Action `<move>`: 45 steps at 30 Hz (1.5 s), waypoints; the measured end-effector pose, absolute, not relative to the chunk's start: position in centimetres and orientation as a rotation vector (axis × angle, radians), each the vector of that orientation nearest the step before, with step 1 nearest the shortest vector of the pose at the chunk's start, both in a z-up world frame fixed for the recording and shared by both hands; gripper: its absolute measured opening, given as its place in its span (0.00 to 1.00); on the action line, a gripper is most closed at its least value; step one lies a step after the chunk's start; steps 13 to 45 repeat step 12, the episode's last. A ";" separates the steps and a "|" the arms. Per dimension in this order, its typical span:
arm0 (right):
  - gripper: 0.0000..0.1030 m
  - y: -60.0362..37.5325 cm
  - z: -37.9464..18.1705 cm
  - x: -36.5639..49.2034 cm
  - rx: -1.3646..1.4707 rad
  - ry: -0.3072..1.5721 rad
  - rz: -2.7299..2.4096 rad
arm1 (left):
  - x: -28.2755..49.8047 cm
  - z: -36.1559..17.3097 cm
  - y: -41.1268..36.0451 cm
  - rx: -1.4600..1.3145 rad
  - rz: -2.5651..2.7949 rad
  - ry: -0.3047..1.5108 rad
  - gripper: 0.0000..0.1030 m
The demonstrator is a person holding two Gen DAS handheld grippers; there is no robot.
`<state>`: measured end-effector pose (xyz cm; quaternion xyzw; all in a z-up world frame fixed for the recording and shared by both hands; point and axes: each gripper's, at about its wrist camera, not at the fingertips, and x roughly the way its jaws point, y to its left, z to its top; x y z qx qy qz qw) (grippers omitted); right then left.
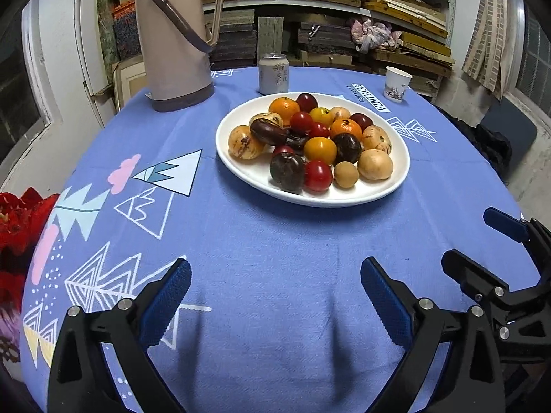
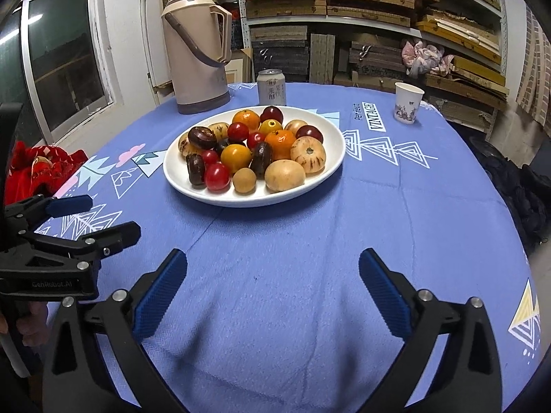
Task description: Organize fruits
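A white plate [image 1: 241, 168] [image 2: 330, 144] stands on the blue tablecloth, heaped with several fruits: oranges [image 1: 284, 108], red tomatoes [image 1: 317, 175], yellow tomatoes [image 1: 319, 149], dark purple fruits [image 1: 287, 172] and tan striped ones [image 1: 375, 164]. My left gripper [image 1: 275, 275] hovers over bare cloth on the near side of the plate, wide open with nothing between its blue pads. My right gripper [image 2: 273, 268] does the same in its own view, open and holding nothing. In each wrist view the other gripper shows at the side [image 1: 482, 244] [image 2: 93, 216].
A tall beige thermos [image 1: 175, 38] stands at the back left, a drink can [image 1: 273, 74] behind the plate, a paper cup [image 1: 397, 84] at the back right. Red fabric [image 1: 20, 227] lies at the table's left edge. Shelves of boxes fill the background.
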<state>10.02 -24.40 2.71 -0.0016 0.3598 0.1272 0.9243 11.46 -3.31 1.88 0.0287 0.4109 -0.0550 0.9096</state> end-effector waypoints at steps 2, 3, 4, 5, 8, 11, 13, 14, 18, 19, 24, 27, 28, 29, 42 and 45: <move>0.95 -24.4 2.7 9.9 -0.002 0.737 0.260 | 11.3 1.9 -3.3 0.061 -0.113 0.846 0.96; 0.95 -24.4 2.6 9.9 -0.002 0.737 0.259 | 11.4 1.9 -3.3 0.063 -0.110 0.847 0.96; 0.95 -24.4 2.6 9.9 -0.001 0.737 0.259 | 11.4 1.8 -3.3 0.062 -0.107 0.850 0.96; 0.95 -24.4 2.6 9.9 -0.002 0.738 0.259 | 11.4 1.8 -3.2 0.060 -0.105 0.853 0.96; 0.95 -24.4 2.5 9.9 -0.002 0.744 0.257 | 11.3 1.7 -3.1 0.061 -0.089 0.859 0.96; 0.95 -24.3 2.3 9.9 -0.001 0.750 0.256 | 11.1 1.7 -3.2 0.075 -0.079 0.852 0.96; 0.95 -24.3 2.2 10.1 -0.001 0.752 0.256 | 11.0 1.6 -3.3 0.076 -0.080 0.852 0.96; 0.95 -24.3 2.2 10.1 -0.001 0.752 0.256 | 11.0 1.6 -3.3 0.076 -0.080 0.852 0.96; 0.95 -24.3 2.2 10.1 -0.001 0.752 0.256 | 11.0 1.6 -3.3 0.076 -0.080 0.852 0.96; 0.95 -24.3 2.2 10.1 -0.001 0.752 0.256 | 11.0 1.6 -3.3 0.076 -0.080 0.852 0.96; 0.95 -24.3 2.2 10.1 -0.001 0.752 0.256 | 11.0 1.6 -3.3 0.076 -0.080 0.852 0.96; 0.95 -24.3 2.2 10.1 -0.001 0.752 0.256 | 11.0 1.6 -3.3 0.076 -0.080 0.852 0.96; 0.95 -24.3 2.2 10.1 -0.001 0.752 0.256 | 11.0 1.6 -3.3 0.076 -0.080 0.852 0.96; 0.95 -24.3 2.2 10.1 -0.001 0.752 0.256 | 11.0 1.6 -3.3 0.076 -0.080 0.852 0.96; 0.95 -24.3 2.2 10.1 -0.001 0.752 0.256 | 11.0 1.6 -3.3 0.076 -0.080 0.852 0.96; 0.95 -24.3 2.2 10.1 -0.001 0.752 0.256 | 11.0 1.6 -3.3 0.076 -0.080 0.852 0.96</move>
